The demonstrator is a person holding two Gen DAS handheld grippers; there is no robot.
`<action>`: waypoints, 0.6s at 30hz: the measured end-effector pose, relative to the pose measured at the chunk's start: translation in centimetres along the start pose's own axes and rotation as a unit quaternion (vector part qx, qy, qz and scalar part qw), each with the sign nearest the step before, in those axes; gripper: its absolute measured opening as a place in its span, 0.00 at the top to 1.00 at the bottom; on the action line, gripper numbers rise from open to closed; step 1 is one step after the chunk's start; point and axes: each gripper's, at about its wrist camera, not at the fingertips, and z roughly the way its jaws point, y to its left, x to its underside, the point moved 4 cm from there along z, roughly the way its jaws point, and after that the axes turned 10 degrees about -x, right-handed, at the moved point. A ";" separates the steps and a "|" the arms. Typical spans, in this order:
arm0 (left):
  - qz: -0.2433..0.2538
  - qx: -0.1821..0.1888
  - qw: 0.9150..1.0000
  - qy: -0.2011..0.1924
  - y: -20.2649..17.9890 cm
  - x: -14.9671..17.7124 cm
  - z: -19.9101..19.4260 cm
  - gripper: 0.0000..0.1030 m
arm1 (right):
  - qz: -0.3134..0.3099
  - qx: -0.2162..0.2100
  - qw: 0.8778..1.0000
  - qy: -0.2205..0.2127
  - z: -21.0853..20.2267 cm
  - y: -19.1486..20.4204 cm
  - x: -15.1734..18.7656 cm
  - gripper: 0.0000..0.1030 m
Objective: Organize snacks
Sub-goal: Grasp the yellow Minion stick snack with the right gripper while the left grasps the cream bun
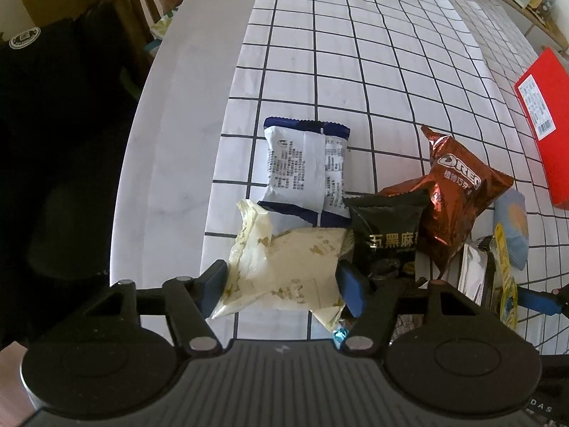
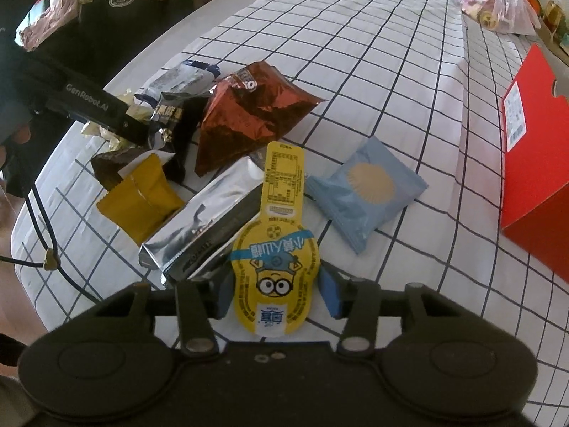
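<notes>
- Cream wrapping fills my left gripper (image 1: 282,286): its blue pads press both sides of the cream packet (image 1: 284,270), clamped on it just above the checked tablecloth (image 1: 355,71).
- Beyond it lies the white and blue packet (image 1: 307,167), flat on the cloth, its near end touching the cream one.
- Just right of those, I see the black sesame packet (image 1: 387,238) leaning against the copper Oreo bag (image 1: 455,192).
- From my right wrist view, the mustard packet (image 2: 142,203) and silver pouch (image 2: 202,220) sit side by side.
- My right gripper (image 2: 277,290) is closed on the yellow Minion snack (image 2: 277,259), whose long tab overlaps the silver pouch.
- Further right, the pale blue packet (image 2: 366,192) lies apart, and the red box (image 2: 533,163) stands near the cloth's edge.
</notes>
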 end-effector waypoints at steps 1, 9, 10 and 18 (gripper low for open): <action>-0.002 0.000 1.000 0.000 0.0 0.0 0.0 0.37 | 0.001 0.001 1.000 -0.001 0.0 0.0 0.1 0.54; -0.019 0.003 1.000 -0.009 0.6 0.6 -0.4 0.45 | 0.012 -0.004 1.000 -0.018 -1.3 -0.3 0.4 0.54; -0.023 0.004 1.000 -0.009 0.7 0.6 -0.5 0.45 | 0.016 -0.005 1.000 -0.022 -1.7 -0.4 0.4 0.54; -0.049 0.008 0.999 -0.024 1.9 1.4 -2.7 0.45 | 0.036 -0.017 0.998 -0.053 -4.6 -1.0 0.4 0.54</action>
